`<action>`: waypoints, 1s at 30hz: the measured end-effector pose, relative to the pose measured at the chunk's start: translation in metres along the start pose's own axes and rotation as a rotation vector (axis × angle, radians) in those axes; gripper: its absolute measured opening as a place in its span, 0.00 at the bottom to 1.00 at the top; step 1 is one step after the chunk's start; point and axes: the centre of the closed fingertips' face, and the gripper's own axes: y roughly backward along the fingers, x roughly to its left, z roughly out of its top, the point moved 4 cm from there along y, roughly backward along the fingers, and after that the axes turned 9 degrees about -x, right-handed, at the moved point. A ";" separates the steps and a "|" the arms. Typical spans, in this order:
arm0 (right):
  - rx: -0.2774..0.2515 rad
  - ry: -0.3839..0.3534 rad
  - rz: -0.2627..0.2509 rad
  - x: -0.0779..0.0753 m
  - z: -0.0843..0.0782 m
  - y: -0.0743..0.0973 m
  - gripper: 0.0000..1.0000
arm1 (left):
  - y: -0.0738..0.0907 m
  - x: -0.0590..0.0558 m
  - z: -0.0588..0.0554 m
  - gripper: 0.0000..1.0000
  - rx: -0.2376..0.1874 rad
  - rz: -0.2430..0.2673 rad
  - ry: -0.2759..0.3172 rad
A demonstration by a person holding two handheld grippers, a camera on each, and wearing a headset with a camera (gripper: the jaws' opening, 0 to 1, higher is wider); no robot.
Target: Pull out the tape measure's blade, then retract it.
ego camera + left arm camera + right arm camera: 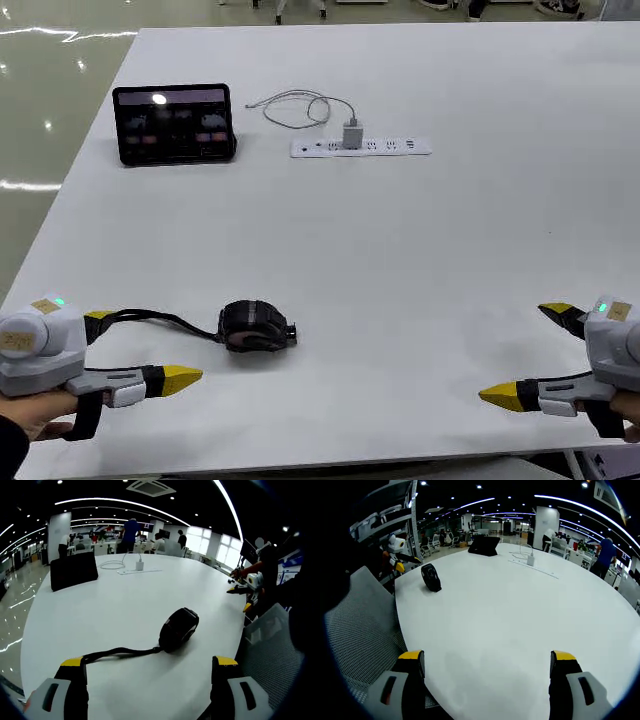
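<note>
White bench (420, 250) spreads wide, with a tablet (174, 123) and a power strip (360, 147) toward its far edge, well clear of the work. By the near left corner the left gripper (140, 348) hovers with its jaws wide apart and nothing held. The strap (150, 320) reaches to one jaw tip. Just beyond, close to the near edge and left of its middle, lies the tape (255, 326), its blade fully in by the look of it. By the near right corner the right gripper (526, 352) is likewise spread wide and empty, well apart from the tape. To do this well, I judge the left gripper should clamp the tape squarely, clear of the strap. The right gripper would then cross over and pinch the blade's tip, seemingly at the tape's right end. It should draw straight and low along the bench, then feed back slowly so the blade does not whip.
</note>
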 end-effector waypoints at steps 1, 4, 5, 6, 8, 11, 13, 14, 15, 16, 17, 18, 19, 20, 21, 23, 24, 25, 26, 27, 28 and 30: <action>0.000 -0.001 -0.004 0.000 0.000 0.003 1.00 | 0.001 0.000 0.000 1.00 -0.002 0.004 -0.004; -0.001 -0.002 -0.014 0.001 -0.002 0.010 1.00 | 0.003 0.000 -0.003 1.00 -0.002 0.002 0.011; -0.002 -0.002 -0.016 0.001 -0.003 0.013 1.00 | 0.004 0.000 -0.004 1.00 0.002 0.003 0.008; -0.006 -0.002 -0.016 0.002 -0.004 0.016 1.00 | 0.005 0.000 -0.006 1.00 0.006 -0.001 0.012; -0.003 0.000 -0.014 0.005 -0.006 0.019 1.00 | 0.007 -0.001 -0.008 1.00 0.010 -0.002 0.011; 0.001 -0.003 -0.019 0.005 -0.012 0.023 1.00 | 0.009 -0.001 -0.010 1.00 0.018 0.009 0.010; 0.001 -0.014 -0.025 0.005 -0.014 0.026 1.00 | 0.009 -0.002 -0.010 1.00 0.017 0.005 0.013; -0.001 -0.017 -0.028 0.005 -0.014 0.027 1.00 | 0.009 -0.002 -0.010 1.00 0.017 0.004 0.012; -0.003 -0.019 -0.028 0.004 -0.014 0.029 1.00 | 0.009 -0.003 -0.010 1.00 0.020 0.001 0.013; -0.005 -0.019 -0.031 0.003 -0.014 0.031 1.00 | 0.009 -0.004 -0.010 1.00 0.020 0.000 0.011; -0.007 -0.017 -0.034 0.001 -0.014 0.032 1.00 | 0.009 -0.004 -0.009 1.00 0.018 -0.001 0.011; -0.009 -0.019 -0.037 -0.001 -0.014 0.033 1.00 | 0.009 -0.004 -0.008 1.00 0.015 -0.003 0.014; -0.009 -0.019 -0.039 -0.003 -0.014 0.034 1.00 | 0.008 -0.005 -0.007 1.00 0.013 -0.004 0.013; -0.008 -0.018 -0.043 -0.004 -0.015 0.035 1.00 | 0.008 -0.005 -0.006 1.00 0.015 -0.003 0.014; -0.008 -0.017 -0.045 -0.005 -0.015 0.036 1.00 | 0.008 -0.005 -0.006 1.00 0.019 -0.006 0.016; -0.004 -0.021 -0.047 -0.006 -0.016 0.036 1.00 | 0.007 -0.005 -0.006 1.00 0.020 -0.013 0.012; -0.002 -0.019 -0.048 -0.006 -0.017 0.036 1.00 | 0.007 -0.005 -0.006 1.00 0.024 -0.012 0.007; -0.001 -0.018 -0.048 -0.006 -0.016 0.036 1.00 | 0.008 -0.005 -0.006 1.00 0.027 -0.013 0.003; -0.003 -0.020 -0.047 -0.006 -0.016 0.036 1.00 | 0.007 -0.005 -0.006 1.00 0.024 -0.016 0.003; -0.004 -0.022 -0.046 -0.006 -0.017 0.036 1.00 | 0.007 -0.006 -0.006 1.00 0.024 -0.019 0.008; -0.002 -0.022 -0.044 -0.006 -0.017 0.036 1.00 | 0.008 -0.006 -0.006 1.00 0.022 -0.020 0.008; -0.001 -0.022 -0.040 -0.005 -0.018 0.035 1.00 | 0.008 -0.007 -0.007 1.00 0.030 -0.025 0.007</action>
